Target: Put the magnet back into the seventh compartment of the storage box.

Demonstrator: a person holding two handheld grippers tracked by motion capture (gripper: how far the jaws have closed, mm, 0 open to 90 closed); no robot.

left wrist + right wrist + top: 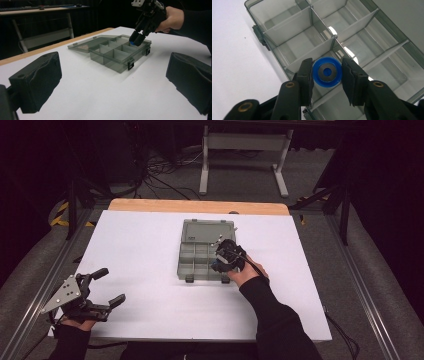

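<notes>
Already clamped in the right tool point(326, 75): a small blue ring point(327, 72) with a dark washer-like centre, pinched from both sides, flat face toward the camera. Hung directly over the open compartment box point(186, 251), near its right-hand front cell, so only a short drop straight down remained by my judgement. Sat near the middle of the worktop point(140, 245), lid point(207, 230) folded back toward the far edge. Looked empty in every compartment visible; the cells under the tool partly hidden. Rested near the front left corner, well apart from the box: left tool point(107, 287), spread wide, holding nothing. Clearly the nearer hand: the right.
</notes>
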